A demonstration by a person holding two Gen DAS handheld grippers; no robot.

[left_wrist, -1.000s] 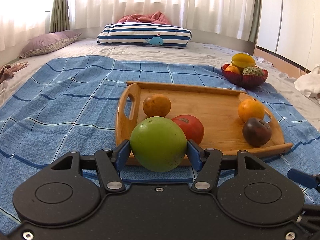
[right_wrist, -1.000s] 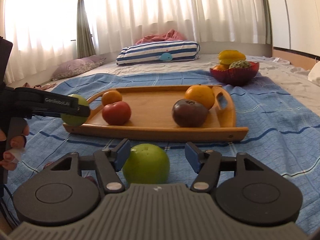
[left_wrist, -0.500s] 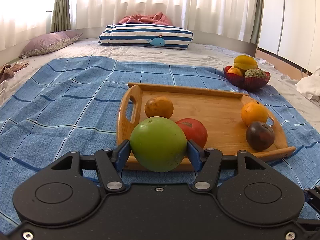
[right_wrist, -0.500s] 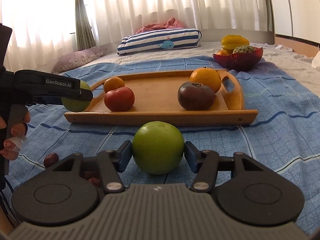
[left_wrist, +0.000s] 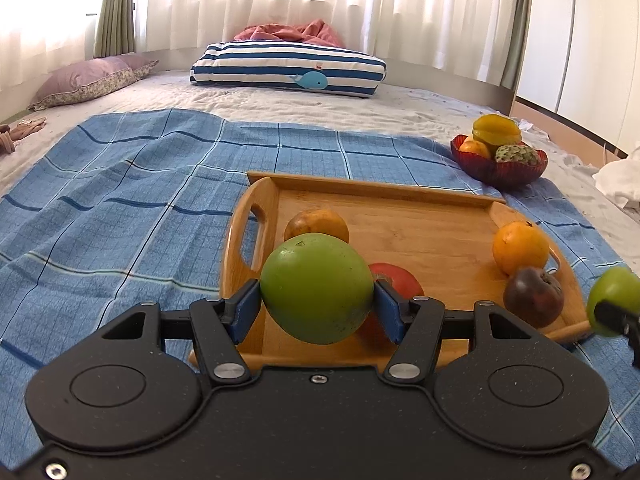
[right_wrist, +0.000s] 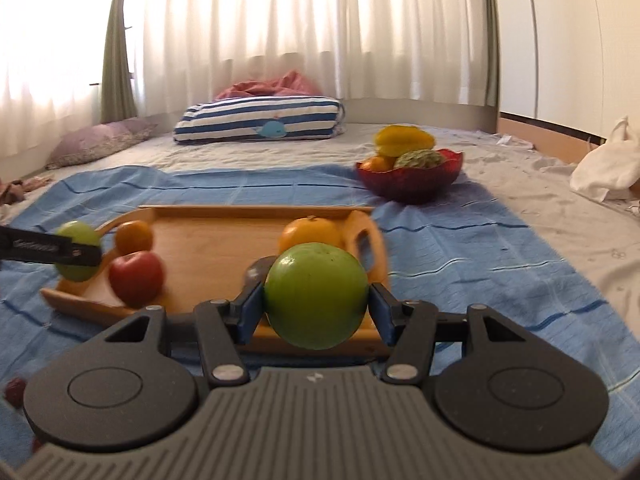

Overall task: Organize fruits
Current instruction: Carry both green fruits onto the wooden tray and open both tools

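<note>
My left gripper is shut on a green apple and holds it above the near left corner of the wooden tray. My right gripper is shut on a second green apple, lifted over the tray's near right edge. In the tray lie a brownish orange fruit, a red tomato, an orange and a dark purple fruit. The right gripper's apple shows at the right edge of the left wrist view. The left gripper's apple shows at the left of the right wrist view.
A red bowl with a yellow starfruit, an orange and a green custard apple stands beyond the tray's far right corner. A blue checked cloth covers the bed. A striped pillow lies at the back. A small dark fruit lies on the cloth near left.
My right gripper closed on the green apple that lay on the cloth and lifted it toward the tray. My left gripper, holding its apple, rose slightly over the tray's corner.
</note>
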